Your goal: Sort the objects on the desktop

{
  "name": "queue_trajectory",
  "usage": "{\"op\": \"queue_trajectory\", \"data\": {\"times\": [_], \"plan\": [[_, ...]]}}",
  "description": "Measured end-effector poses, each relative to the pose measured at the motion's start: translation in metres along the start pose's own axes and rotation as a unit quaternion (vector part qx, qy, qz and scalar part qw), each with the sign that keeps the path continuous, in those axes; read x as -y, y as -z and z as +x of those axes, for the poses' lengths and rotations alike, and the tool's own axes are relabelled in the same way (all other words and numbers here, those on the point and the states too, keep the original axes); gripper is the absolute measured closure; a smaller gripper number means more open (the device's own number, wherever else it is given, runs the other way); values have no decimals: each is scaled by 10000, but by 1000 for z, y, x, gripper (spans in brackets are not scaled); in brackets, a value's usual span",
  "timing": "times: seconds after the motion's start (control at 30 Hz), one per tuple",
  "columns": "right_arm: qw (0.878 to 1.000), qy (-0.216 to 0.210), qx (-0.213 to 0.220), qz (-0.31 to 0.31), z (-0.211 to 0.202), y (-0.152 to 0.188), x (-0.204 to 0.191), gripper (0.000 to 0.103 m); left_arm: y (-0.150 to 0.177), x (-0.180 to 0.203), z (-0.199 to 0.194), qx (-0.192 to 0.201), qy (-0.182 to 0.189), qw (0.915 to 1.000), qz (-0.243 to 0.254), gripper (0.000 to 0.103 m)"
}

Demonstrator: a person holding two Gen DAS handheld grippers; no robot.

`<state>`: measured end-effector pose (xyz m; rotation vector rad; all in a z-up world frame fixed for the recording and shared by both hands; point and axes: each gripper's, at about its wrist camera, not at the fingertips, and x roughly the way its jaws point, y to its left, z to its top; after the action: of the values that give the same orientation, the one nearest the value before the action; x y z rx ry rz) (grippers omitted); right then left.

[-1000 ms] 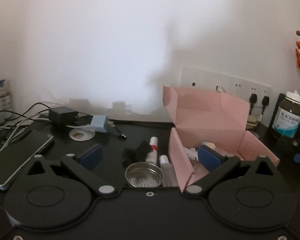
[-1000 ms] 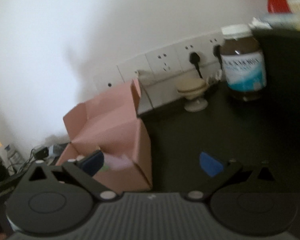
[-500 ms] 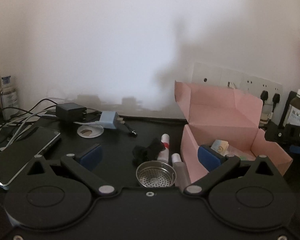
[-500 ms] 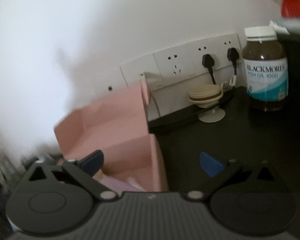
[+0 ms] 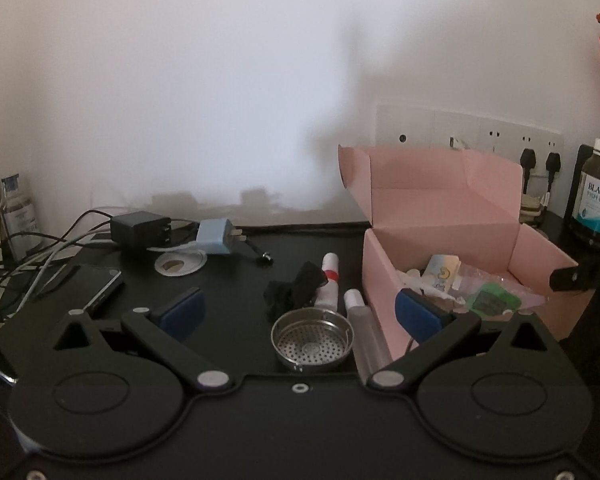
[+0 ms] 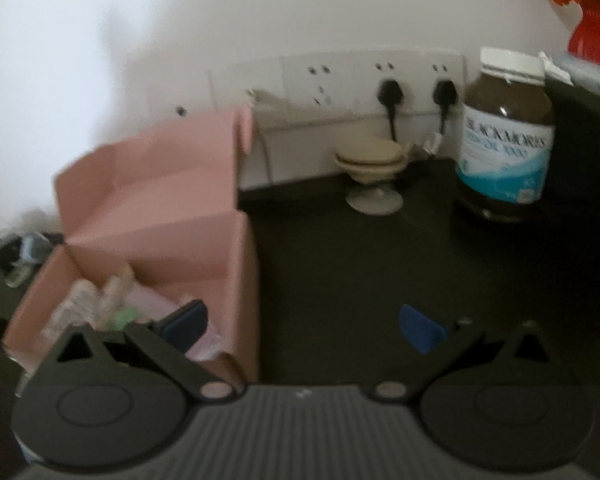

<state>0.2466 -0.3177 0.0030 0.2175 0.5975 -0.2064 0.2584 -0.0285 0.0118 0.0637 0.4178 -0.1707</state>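
The black desk (image 5: 228, 280) runs out of frame on every side. On it the open pink box (image 5: 452, 248) holds small packets, blurred and hard to name in the right wrist view. The left gripper (image 5: 298, 312) hovers low, jaws spread and empty; the metal strainer (image 5: 312, 338) lies between them, a clear tube (image 5: 364, 328) just right of it. The right gripper (image 6: 304, 326), jaws also spread, straddles the box's right wall.

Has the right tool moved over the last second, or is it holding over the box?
Yes. The right tool swung right: the pink box slid left against the wall sockets.
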Motion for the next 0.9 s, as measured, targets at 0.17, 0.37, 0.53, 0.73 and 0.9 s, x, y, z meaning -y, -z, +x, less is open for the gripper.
{"op": "queue_trajectory", "data": {"times": [0.17, 0.37, 0.53, 0.73, 0.9], "plan": [[9991, -100, -203, 355, 7, 0, 15, 1, 4, 8, 1, -105, 58, 9997, 199, 0], [9993, -10, -200, 312, 10, 1, 14, 1, -1, 5, -7, 42, 119, 9996, 267, 0], [9986, -184, 284, 408, -7, -2, 13, 1, -13, -22, -12, 131, 76, 9997, -202, 0], [9894, -995, 714, 778, -28, 2, 25, 1, -17, -53, -5, -230, -119, 9975, -653, 0], [9815, -1539, 961, 605, -44, 24, 34, 1, -17, -60, -2, -342, -138, 9972, -656, 0]]}}
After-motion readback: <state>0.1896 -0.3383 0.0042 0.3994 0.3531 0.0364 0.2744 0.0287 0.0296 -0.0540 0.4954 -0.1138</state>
